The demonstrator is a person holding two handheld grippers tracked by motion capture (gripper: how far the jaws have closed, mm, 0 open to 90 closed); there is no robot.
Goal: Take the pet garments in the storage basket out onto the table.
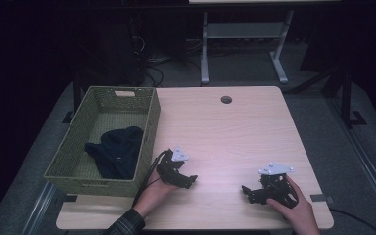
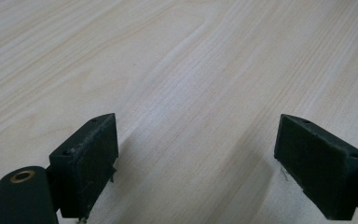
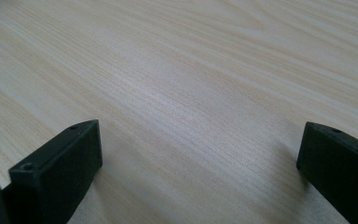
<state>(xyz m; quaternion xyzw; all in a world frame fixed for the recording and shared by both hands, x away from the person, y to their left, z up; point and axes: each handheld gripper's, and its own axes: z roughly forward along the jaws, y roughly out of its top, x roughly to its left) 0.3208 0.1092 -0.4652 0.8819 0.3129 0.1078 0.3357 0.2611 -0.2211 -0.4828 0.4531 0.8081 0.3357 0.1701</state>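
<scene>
A green woven basket (image 1: 149, 128) stands at the table's left side with a dark navy garment (image 1: 116, 151) bunched inside it. My left gripper (image 1: 190, 180) rests low on the light wood table (image 1: 225, 137), just right of the basket's near corner, held by a hand in a plaid sleeve. Its jaws stand wide apart over bare wood, and so the left gripper (image 2: 198, 161) is open with nothing between them. My right gripper (image 1: 247, 191) lies near the front right of the table, pointing left. The right gripper (image 3: 200, 168) is open too, over bare wood.
A round cable hole (image 1: 226, 99) sits near the table's far edge. Beyond the table stand a white desk frame (image 1: 242, 44) and tangled cables (image 1: 152, 68) on a dark floor. A strip of tape (image 1: 321, 198) marks the front right corner.
</scene>
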